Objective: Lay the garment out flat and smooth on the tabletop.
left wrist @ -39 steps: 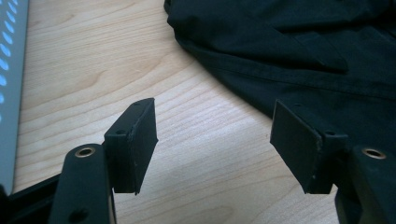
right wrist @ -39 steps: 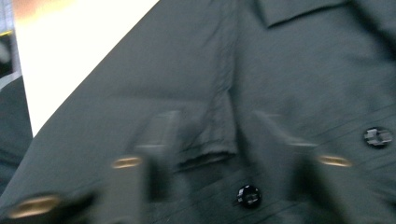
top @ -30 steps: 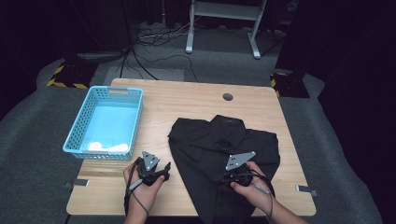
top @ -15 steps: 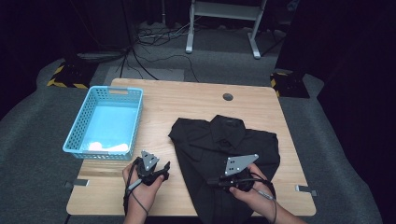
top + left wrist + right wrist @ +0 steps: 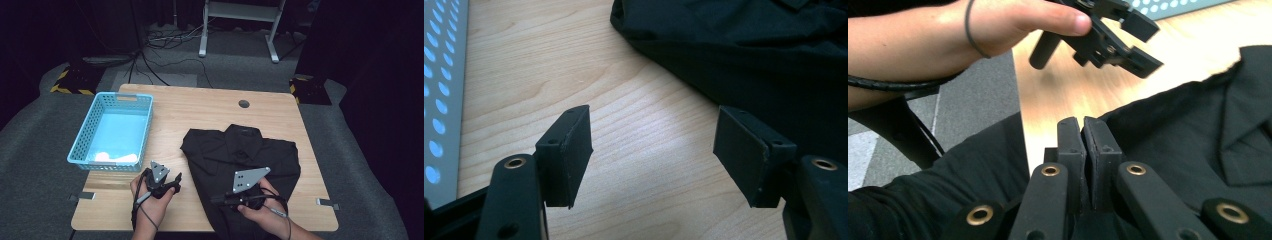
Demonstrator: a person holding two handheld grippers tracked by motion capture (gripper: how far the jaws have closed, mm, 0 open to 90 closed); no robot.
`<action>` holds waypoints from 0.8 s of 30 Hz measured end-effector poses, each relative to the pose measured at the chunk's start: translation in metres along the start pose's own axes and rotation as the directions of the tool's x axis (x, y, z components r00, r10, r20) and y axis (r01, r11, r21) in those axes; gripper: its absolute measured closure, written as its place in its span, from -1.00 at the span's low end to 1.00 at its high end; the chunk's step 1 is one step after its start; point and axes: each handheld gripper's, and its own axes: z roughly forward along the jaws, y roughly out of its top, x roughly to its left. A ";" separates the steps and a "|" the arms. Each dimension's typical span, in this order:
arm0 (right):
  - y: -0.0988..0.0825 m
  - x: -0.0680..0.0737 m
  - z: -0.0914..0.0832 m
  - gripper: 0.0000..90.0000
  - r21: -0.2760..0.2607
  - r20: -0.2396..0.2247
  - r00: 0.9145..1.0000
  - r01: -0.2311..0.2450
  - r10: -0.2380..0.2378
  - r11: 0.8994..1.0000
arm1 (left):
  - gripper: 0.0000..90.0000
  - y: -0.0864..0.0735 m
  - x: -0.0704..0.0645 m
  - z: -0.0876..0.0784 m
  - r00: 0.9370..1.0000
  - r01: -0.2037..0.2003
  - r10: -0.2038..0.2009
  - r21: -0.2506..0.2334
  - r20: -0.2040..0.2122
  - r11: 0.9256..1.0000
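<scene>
Black fabric covers the right half of the wooden table (image 5: 210, 107): a dark shirt (image 5: 250, 150) lies flat there with its collar pointing away from the person and its near hem reaching over the table's front edge. In the high view the right gripper (image 5: 216, 199) sits low over the shirt's near left part, held in the person's right hand (image 5: 260, 207), its grey plate tilted up and its tips pointing toward the left. Its own view shows the two black jaws pressed together, clenched tight, with dark cloth bunched all around their base; whether a fold of the shirt is pinched between the pads cannot be made out. The left gripper (image 5: 176, 180) rests in the left hand (image 5: 150, 200) over bare wood near the table's front edge, just beside the shirt's left border and apart from it. Its jaws stand wide and released, with nothing but wood grain between them in the left gripper view, where the shirt's edge (image 5: 744, 45) lies beyond the tips. A light blue perforated basket (image 5: 80, 150) stands on the left side of the table, well apart from the shirt, with something pale lying at its near end.
</scene>
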 end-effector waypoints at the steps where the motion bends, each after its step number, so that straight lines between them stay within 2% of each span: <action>1: 0.001 0.001 0.002 0.93 0.001 -0.004 1.000 -0.001 0.001 1.000 | -0.30 0.000 0.000 0.000 1.000 -0.002 0.002 0.000 0.000 1.000; 7: 0.006 0.008 0.016 0.93 0.004 -0.035 0.999 0.009 -0.008 1.000 | -0.30 -0.001 0.000 0.001 1.000 -0.004 0.004 0.004 0.002 1.000; 16: 0.013 0.021 0.045 0.92 0.037 -0.084 0.996 0.041 -0.038 0.998 | -0.30 0.000 0.003 0.000 1.000 0.002 -0.002 0.000 -0.001 1.000; 24: 0.016 0.023 0.072 0.92 0.070 -0.119 0.993 0.027 -0.019 0.997 | -0.30 -0.001 0.002 0.001 1.000 0.004 -0.004 0.002 0.000 1.000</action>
